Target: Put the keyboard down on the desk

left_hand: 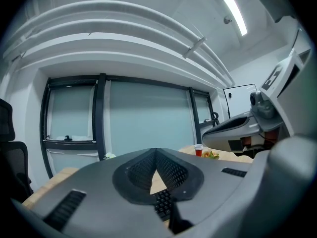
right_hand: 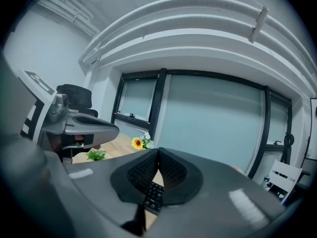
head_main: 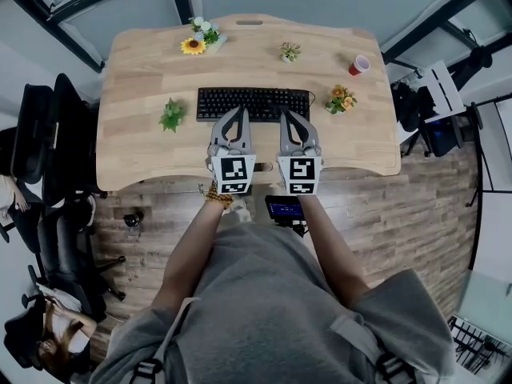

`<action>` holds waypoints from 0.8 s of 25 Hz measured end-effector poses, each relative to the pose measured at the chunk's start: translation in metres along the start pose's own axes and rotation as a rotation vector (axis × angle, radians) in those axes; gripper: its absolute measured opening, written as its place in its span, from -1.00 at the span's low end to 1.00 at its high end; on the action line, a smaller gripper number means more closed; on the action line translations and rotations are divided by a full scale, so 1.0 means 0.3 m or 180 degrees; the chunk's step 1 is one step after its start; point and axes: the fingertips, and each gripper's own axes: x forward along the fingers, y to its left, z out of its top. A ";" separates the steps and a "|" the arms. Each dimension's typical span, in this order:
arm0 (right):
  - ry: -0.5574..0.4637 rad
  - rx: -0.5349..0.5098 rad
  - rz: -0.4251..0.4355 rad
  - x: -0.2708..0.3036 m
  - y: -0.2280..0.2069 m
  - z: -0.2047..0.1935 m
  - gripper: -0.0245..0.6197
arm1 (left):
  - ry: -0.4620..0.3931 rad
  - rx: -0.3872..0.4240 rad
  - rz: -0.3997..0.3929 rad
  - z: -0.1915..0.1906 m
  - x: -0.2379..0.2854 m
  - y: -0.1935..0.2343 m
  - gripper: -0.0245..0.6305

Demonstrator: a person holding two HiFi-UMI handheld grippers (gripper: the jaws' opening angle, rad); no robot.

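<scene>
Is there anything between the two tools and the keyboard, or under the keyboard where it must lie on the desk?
Nothing visible stands in the way. The left tool and the right tool meet the near edge of the keyboard directly, and the keyboard appears to lie flat on the desk.

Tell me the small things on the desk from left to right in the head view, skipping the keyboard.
green leafy plant → sunflower bunch → small potted plant → orange flowers → red cup
</scene>
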 end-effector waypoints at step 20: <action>0.0297 -0.0121 0.0563 0.138 0.050 -0.089 -0.89 | 0.0401 -0.0122 0.0237 -0.142 -0.001 0.058 -0.90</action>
